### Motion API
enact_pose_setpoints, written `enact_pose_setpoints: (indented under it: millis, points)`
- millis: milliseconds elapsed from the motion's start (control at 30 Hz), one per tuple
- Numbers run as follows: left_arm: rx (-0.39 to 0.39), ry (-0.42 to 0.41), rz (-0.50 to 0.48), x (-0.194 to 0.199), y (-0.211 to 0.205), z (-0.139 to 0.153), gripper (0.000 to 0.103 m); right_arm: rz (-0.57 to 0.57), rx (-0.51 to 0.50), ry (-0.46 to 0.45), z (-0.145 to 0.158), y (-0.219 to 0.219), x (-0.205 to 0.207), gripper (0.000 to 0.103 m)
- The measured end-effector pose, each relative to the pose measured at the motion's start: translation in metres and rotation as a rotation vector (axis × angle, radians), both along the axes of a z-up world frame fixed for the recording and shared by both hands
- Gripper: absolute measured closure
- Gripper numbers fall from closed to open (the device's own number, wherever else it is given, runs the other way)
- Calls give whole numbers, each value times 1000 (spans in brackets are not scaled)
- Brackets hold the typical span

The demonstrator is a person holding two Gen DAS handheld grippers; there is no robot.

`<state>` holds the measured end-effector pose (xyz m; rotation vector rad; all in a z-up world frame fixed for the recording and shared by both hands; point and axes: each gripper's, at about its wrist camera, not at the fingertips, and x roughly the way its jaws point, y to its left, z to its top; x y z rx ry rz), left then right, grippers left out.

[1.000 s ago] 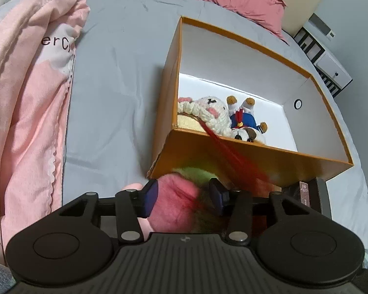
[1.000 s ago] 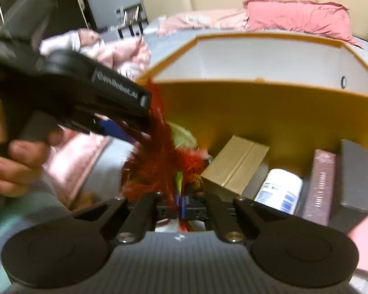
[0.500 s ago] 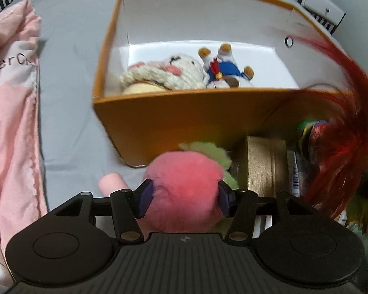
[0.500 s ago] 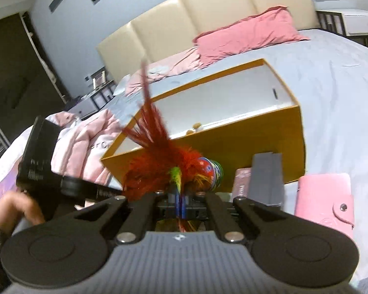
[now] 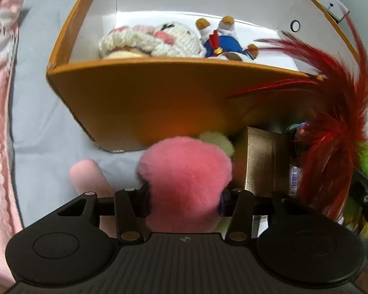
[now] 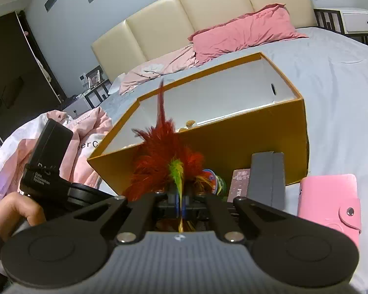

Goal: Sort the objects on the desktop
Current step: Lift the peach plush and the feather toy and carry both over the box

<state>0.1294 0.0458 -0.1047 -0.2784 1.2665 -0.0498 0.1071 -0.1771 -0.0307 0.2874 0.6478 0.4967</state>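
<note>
Left gripper [image 5: 184,204]: jaws have just been closing on the fluffy pink plush ball [image 5: 186,171], which bulges between the pads, on the grey bedsheet [image 5: 36,122] just before the near wall of the open orange cardboard box [image 5: 159,103]. Right gripper [image 6: 180,202]: jaws pinched on the red feather toy [image 6: 163,152], plume upright. Gold carton [image 5: 262,159] stands beside the ball; the wall must be cleared.

Left gripper [image 5: 184,196] angled steeply down, jaws just been closing, pads pressing a pink plush ball [image 5: 186,171]. Right gripper [image 6: 180,202] pinched tight on a feather toy [image 6: 164,156]. Person's hand [image 6: 19,210] at 9 o'clock, gripping left handle.
</note>
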Motion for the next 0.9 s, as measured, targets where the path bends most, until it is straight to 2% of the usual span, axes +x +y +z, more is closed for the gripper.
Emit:
enact_pose_setpoints:
  millis: [100,267,400,667,800,900]
  points:
    - [-14,-6,26,-4,4,1,52,-1,-5,-10,0,1,-1,101]
    - [8,-79,51,-23,6,21,53,-21,10,-36,4,-4,-10,101]
    - [-53,-143,85,-44,18,41,53,-22,5,-57,10,-4,-17,101]
    - [-99,-322,82,-68,30,109,53,6,45,-90,41,1,-17,102]
    - [-89,-422,74,-55,29,149,53,30,87,-133,67,6,-15,102]
    - [-56,-472,74,-41,33,167,53,38,108,-161,85,8,-6,102]
